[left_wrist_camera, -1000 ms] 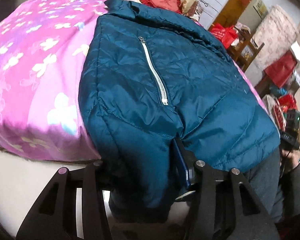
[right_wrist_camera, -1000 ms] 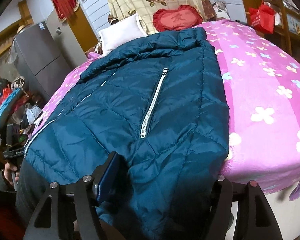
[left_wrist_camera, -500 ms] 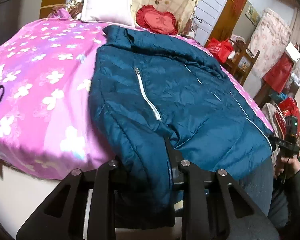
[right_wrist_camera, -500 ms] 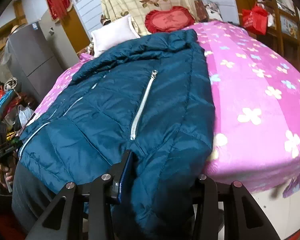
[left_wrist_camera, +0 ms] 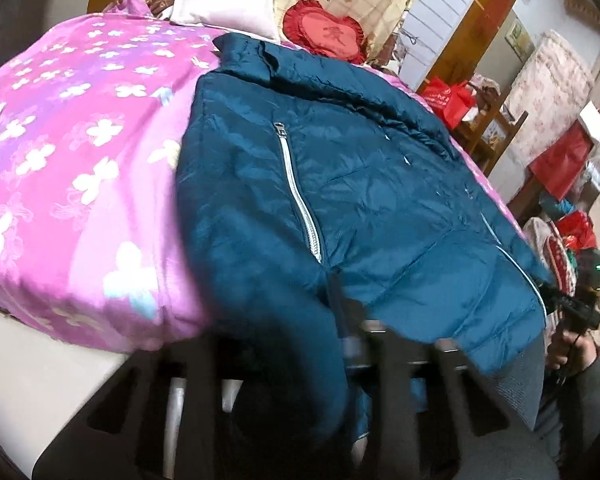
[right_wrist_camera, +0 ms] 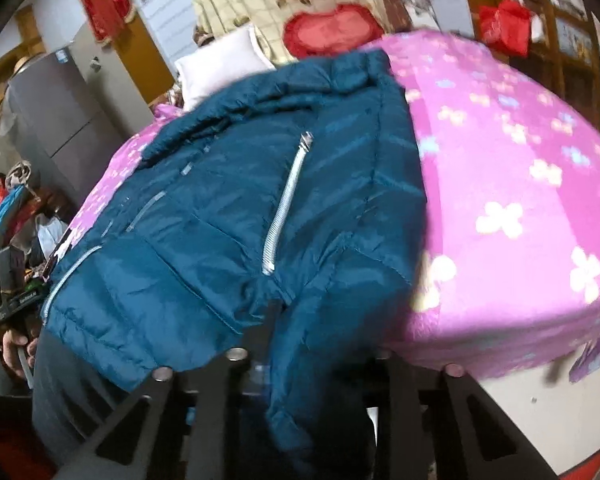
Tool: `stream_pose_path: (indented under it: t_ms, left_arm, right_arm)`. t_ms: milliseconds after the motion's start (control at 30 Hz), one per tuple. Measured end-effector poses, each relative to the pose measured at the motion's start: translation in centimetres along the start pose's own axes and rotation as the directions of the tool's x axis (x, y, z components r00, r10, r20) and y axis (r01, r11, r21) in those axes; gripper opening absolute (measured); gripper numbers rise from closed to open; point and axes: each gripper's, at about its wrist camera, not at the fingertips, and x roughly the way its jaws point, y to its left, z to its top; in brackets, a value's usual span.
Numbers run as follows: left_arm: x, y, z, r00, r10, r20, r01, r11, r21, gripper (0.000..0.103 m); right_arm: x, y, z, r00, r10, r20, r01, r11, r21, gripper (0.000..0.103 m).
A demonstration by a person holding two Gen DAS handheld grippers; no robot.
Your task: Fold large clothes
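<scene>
A large teal puffer jacket (left_wrist_camera: 340, 184) lies front-up on a pink flowered bed cover (left_wrist_camera: 60, 168), collar toward the headboard, hem hanging over the near bed edge. It also shows in the right wrist view (right_wrist_camera: 228, 216). My left gripper (left_wrist_camera: 284, 344) is shut on the jacket's lower left corner; the fabric drapes between and over the fingers. My right gripper (right_wrist_camera: 316, 344) is shut on the lower right corner the same way. Each view shows a silver pocket zipper (left_wrist_camera: 300, 200) (right_wrist_camera: 284, 208) just above the gripped corner.
A white pillow (left_wrist_camera: 228, 0) and a red heart cushion (left_wrist_camera: 324, 34) lie at the headboard. Red bags and wooden furniture (left_wrist_camera: 480, 112) stand right of the bed, a grey fridge (right_wrist_camera: 56, 120) and clutter on the other side. The person's grey-trousered legs (right_wrist_camera: 68, 380) are at the bed's foot.
Both grippers, still shut on the jacket's bottom corners, have risen and pushed toward the headboard. More of the bed top and pillows shows, and the hem bunches at the fingers.
</scene>
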Motion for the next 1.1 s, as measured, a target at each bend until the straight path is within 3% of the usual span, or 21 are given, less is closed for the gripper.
stream_pose_path:
  t_ms: [133,267,367,567,933,1033,1100]
  left_arm:
    - [-2.5,0.0,0.8,0.997,-0.006,0.077,0.007,1.0,-0.015,0.01]
    - [-5.2,1.1,1.9,0.987,-0.006,0.158,0.018,0.997,-0.069,0.009]
    - [-7.1,1.8,2.3,0.98,-0.027,0.196,0.047,0.994,-0.097,0.009]
    - [-11.4,1.1,2.3,0.96,-0.054,0.276,0.075,0.995,-0.065,0.008]
    - [-18.7,-0.8,2.1,0.907,-0.071,0.415,0.069,0.997,0.02,0.008]
    - [-19.1,-1.1,2.3,0.907,-0.059,0.417,0.046,0.998,0.041,0.008]
    - [-18.5,-1.5,2.7,0.913,-0.029,0.407,0.006,0.998,0.057,0.008]
  right_arm:
    - [-1.9,0.8,-0.1,0.994,-0.057,0.098,0.058,0.998,-0.002,0.016]
    - [-5.0,2.3,-0.4,0.968,-0.081,0.239,0.087,0.996,-0.014,0.015]
    - [-6.6,3.0,-1.1,0.953,-0.09,0.29,0.092,0.996,0.005,0.015]
    - [-9.9,4.9,-2.3,0.934,-0.081,0.347,0.075,0.997,0.032,0.014]
    - [-17.2,7.8,-2.8,0.869,-0.08,0.488,0.079,0.997,0.022,0.014]
    - [-18.2,8.3,-2.7,0.87,-0.078,0.487,0.082,0.997,0.012,0.014]
    - [-18.0,8.1,-2.3,0.882,-0.079,0.465,0.081,0.997,0.017,0.014]
